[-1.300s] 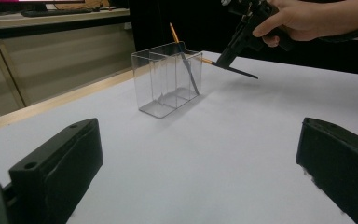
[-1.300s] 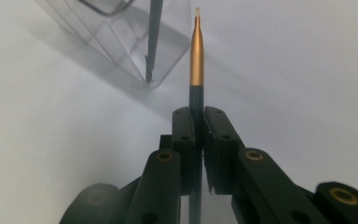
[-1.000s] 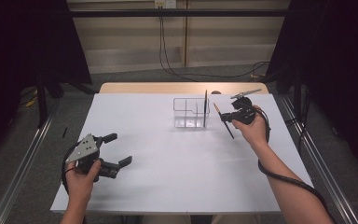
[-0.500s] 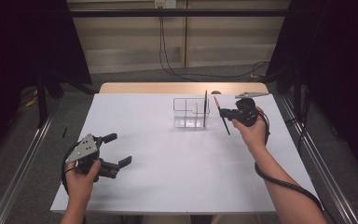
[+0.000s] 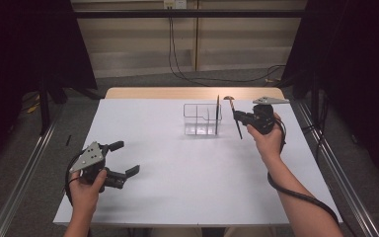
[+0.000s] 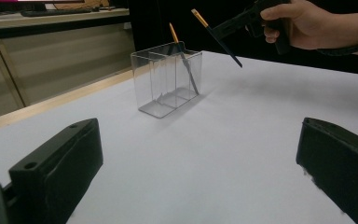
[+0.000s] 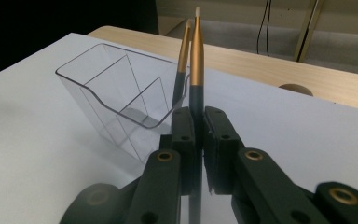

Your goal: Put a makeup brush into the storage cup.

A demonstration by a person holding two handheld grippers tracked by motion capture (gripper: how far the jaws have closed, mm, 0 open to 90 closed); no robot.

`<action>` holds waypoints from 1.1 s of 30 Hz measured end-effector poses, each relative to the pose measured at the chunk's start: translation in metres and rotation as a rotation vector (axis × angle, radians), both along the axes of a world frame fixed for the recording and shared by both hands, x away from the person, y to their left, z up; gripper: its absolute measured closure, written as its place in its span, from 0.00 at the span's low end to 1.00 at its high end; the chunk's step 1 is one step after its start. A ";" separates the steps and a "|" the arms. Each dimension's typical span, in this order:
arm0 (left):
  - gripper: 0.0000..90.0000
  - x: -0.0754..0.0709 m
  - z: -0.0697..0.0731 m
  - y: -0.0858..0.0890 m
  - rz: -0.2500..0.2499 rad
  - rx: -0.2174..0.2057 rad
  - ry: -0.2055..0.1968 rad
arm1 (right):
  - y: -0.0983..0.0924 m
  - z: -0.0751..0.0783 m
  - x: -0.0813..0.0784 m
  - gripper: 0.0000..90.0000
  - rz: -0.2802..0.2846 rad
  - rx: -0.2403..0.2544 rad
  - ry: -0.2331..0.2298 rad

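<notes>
A clear acrylic organizer [image 5: 201, 118] with several compartments stands on the white table [image 5: 177, 187], far of centre. One gold-ferruled paintbrush [image 5: 217, 114] leans upright in its right end. Just right of it my right gripper [image 5: 244, 118] is shut on a second paintbrush [image 5: 235, 118], held off the table, tilted, bristle end up. In the right gripper view that paintbrush [image 7: 196, 60] rises between the closed jaws beside the organizer [image 7: 116, 88]. My left gripper [image 5: 123, 159] stands open at the near left, nothing between its jaws. It looks toward the organizer [image 6: 168, 79] and the held paintbrush [image 6: 216, 37].
A bare wooden strip [image 5: 192, 93] runs along the table's far edge, with a small round brown disc [image 5: 228, 97] on it. Metal rails [image 5: 19, 182] flank the table on the floor. Cables [image 5: 177, 49] hang at the back wall.
The right gripper has carried the paintbrush slightly up and toward the far edge, beside the organizer. The left gripper has stayed still.
</notes>
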State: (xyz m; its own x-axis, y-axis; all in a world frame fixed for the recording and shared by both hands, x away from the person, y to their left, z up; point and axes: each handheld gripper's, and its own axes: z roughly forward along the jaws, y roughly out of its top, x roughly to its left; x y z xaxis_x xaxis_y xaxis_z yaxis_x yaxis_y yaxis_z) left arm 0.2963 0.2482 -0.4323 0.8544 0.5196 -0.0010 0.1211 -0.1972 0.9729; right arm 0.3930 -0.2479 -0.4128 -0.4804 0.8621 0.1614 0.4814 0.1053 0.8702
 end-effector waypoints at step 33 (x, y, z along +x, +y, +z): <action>0.00 0.001 -0.001 0.001 0.002 -0.005 0.003 | 0.003 0.011 -0.004 0.93 -0.027 0.078 -0.186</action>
